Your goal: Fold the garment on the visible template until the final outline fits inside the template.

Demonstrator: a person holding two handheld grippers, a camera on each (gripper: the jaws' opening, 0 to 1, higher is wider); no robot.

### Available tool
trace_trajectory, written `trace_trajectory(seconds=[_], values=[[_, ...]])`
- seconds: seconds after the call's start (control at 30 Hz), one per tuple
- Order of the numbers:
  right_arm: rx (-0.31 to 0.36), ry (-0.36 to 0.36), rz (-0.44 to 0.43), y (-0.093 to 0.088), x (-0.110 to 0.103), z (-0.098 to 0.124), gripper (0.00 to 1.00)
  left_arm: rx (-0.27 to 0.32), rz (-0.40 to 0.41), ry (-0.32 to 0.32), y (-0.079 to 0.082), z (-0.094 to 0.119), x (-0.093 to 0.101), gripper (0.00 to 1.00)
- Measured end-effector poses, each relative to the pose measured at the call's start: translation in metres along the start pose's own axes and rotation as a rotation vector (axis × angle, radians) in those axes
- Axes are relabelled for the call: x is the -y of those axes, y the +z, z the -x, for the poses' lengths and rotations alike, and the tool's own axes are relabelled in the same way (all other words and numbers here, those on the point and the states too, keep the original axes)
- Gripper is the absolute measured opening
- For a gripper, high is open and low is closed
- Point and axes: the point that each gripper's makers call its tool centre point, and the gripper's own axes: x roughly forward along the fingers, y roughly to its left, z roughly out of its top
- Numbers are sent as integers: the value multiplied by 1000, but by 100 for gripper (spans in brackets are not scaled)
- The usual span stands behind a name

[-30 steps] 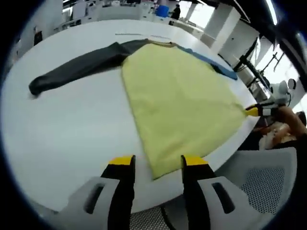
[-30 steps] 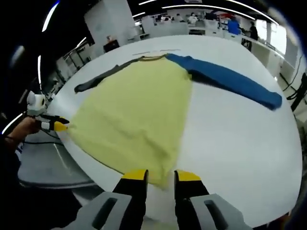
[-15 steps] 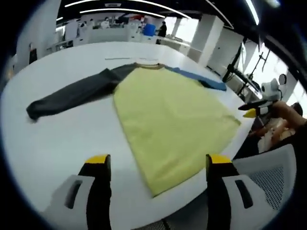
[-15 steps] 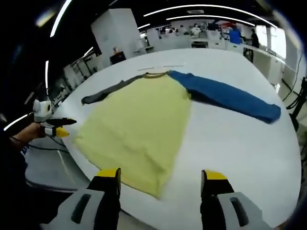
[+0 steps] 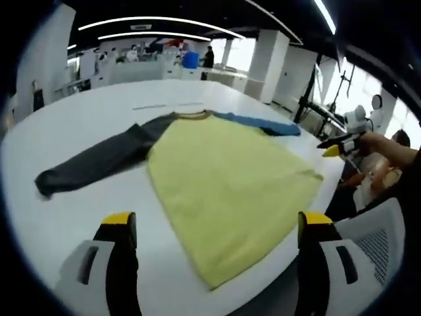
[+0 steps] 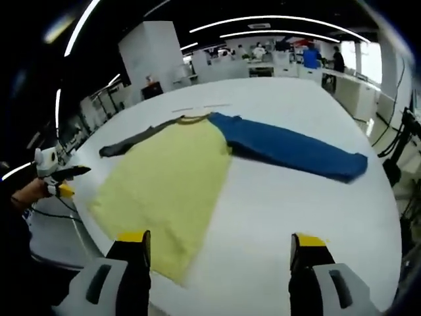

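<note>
A: Where's the garment?

B: The long-sleeved shirt with a pale yellow body (image 5: 227, 191) lies flat on the large white table (image 5: 79, 125), hem at the near edge. The left gripper view shows its dark grey sleeve (image 5: 92, 161) full length, with the blue sleeve (image 5: 260, 123) just a strip.

A: And the right gripper view?

B: There the blue sleeve (image 6: 289, 150) stretches out whole, the grey one (image 6: 131, 139) thin.

A: The tools?

B: The left gripper (image 5: 214, 227) has its jaws spread wide, holding nothing. The right gripper (image 6: 220, 247) likewise, above the table edge, apart from the cloth.

A: Containers?

B: I can't make any out.
</note>
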Motion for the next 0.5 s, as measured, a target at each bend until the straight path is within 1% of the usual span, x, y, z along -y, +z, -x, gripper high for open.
trace_trajectory(seconds=[0.07, 0.17, 0.23, 0.37, 0.4, 0.43, 0.5], values=[[-3, -12, -18, 1, 10, 0, 91, 16, -19, -8, 6, 0, 3, 99], [-15, -29, -14, 4, 22, 0, 93, 34, -32, -18, 12, 0, 6, 99], [-8, -35, -20, 8, 30, 0, 94, 45, -36, -23, 16, 0, 8, 99], [11, -48, -44, 19, 47, 0, 93, 97, -69, -35, 28, 0, 11, 99], [16, -55, -50, 22, 55, 0, 93, 130, -90, -41, 34, 0, 13, 99], [21, -60, -54, 25, 60, -1, 92, 147, -102, -42, 38, 0, 14, 99], [32, -70, -69, 30, 71, -2, 91, 163, -112, -45, 42, 0, 15, 99]])
